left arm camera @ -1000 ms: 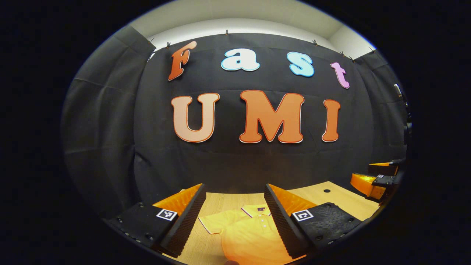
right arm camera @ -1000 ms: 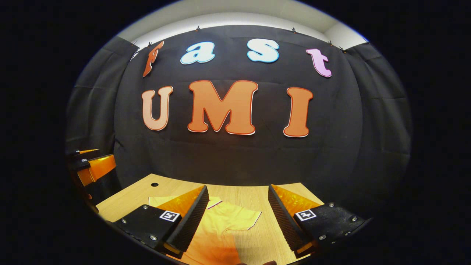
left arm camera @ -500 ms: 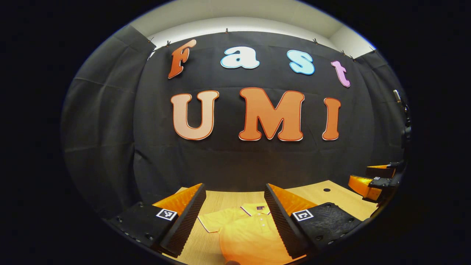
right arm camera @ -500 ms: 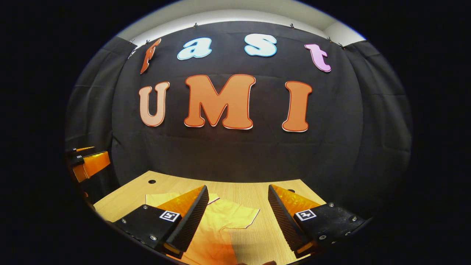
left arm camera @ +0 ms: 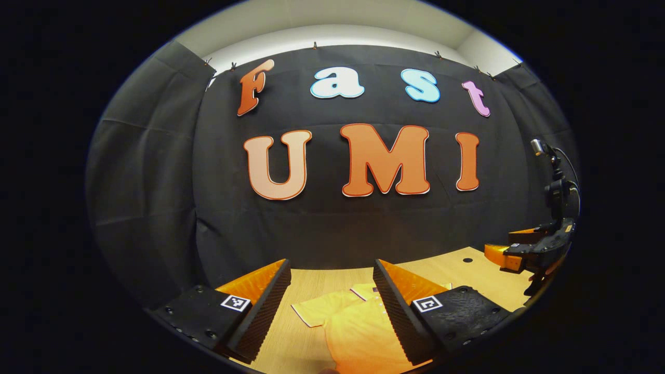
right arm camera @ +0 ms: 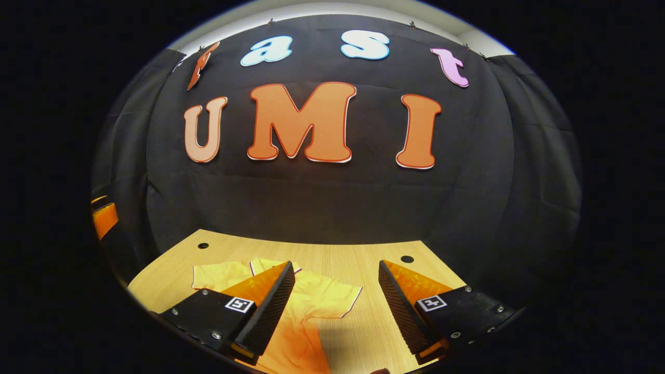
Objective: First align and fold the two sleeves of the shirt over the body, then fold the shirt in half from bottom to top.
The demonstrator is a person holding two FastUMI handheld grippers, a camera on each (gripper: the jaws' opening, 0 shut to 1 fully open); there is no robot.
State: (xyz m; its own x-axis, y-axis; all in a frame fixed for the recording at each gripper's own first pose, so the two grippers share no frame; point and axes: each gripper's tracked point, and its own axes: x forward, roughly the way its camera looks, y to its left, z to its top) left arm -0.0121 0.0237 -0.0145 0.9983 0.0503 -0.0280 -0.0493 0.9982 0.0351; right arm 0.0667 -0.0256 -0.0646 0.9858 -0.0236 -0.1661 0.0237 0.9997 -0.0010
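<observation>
Yellow shirt, pale wood-grain table

Left gripper view: riding above the near edge of the desk, facing forward and only slightly downward toward the booth's far black cloth wall, own left claw spread wide at the bottom, low over the yellow polo shirt. Right claw seen far off at the right edge. Right gripper view: likewise near and low, pitched a little more downward, looking along its own right claw at the desk and same wall. Shared: shirt, desk top, far wall; left claw glimpsed at the left edge.
</observation>
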